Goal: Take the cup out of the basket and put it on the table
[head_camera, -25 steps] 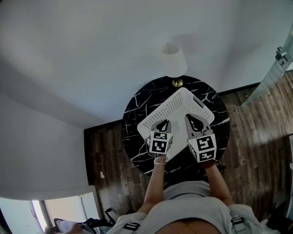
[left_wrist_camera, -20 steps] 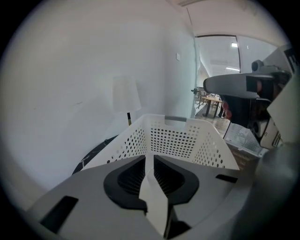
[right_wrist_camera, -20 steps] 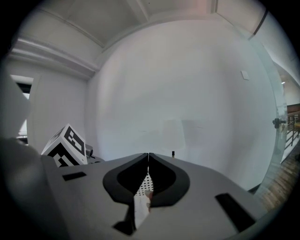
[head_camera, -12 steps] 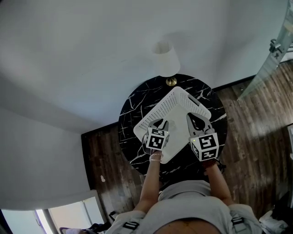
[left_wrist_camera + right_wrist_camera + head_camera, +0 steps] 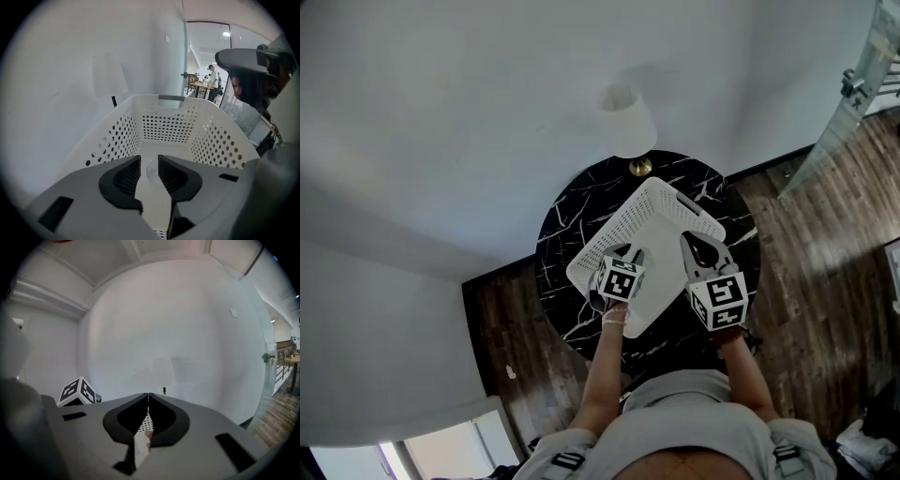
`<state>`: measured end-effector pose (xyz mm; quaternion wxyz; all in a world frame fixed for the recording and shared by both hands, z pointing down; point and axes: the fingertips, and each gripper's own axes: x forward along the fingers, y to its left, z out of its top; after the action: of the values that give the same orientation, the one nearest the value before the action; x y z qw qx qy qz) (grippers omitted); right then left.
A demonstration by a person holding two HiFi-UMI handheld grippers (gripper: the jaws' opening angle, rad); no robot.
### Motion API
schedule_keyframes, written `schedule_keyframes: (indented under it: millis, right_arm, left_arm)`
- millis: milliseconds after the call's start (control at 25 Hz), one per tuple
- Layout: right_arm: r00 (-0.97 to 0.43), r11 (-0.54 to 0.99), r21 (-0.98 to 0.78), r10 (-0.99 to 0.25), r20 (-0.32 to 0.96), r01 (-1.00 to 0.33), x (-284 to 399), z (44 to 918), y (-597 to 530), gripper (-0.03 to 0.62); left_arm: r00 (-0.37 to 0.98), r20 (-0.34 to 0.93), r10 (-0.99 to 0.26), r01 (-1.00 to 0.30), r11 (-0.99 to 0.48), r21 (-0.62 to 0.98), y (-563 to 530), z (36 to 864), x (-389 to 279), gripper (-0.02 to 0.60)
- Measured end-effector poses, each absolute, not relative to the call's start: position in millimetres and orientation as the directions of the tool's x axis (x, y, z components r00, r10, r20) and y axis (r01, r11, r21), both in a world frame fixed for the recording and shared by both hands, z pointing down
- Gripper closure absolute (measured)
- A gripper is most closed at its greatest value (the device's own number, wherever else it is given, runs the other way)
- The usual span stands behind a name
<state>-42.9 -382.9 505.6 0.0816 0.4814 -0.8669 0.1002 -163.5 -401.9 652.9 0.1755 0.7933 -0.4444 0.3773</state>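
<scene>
Now a clear cup [image 5: 151, 174] sits in the white basket [image 5: 168, 127] between the left tongs [image 5: 149, 160], jaws just opened; right tongs [image 5: 148, 395] closed.

Seen from overhead on a round black marble table [image 5: 562, 239]: white perforated basket [image 5: 661, 211] at centre, white-shaded lamp [image 5: 627, 122] at 12 o'clock, left gripper [image 5: 628, 252] over the basket's 8 o'clock side, right gripper [image 5: 698, 247] at its 3 o'clock rim.
</scene>
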Motion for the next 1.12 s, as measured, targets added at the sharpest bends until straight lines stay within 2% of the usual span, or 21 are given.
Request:
schedule_keyframes:
  millis: [360, 1120]
  right_arm:
    - [-0.498, 0.49, -0.095, -0.831, 0.249, -0.866, -33.9, 511.3, -381.6, 0.583]
    - [-0.509, 0.506, -0.088, -0.815, 0.278, -0.858, -43.8, 519.1, -387.8, 0.583]
  left_arm:
    - [0.305, 0.831, -0.466, -0.812, -0.583, -0.029, -403.3, 686.0, -159.1, 0.449]
    - [0.28, 0.912, -0.301, -0.804, -0.592, 0.052, -399.6, 733.9, -170.7, 0.449]
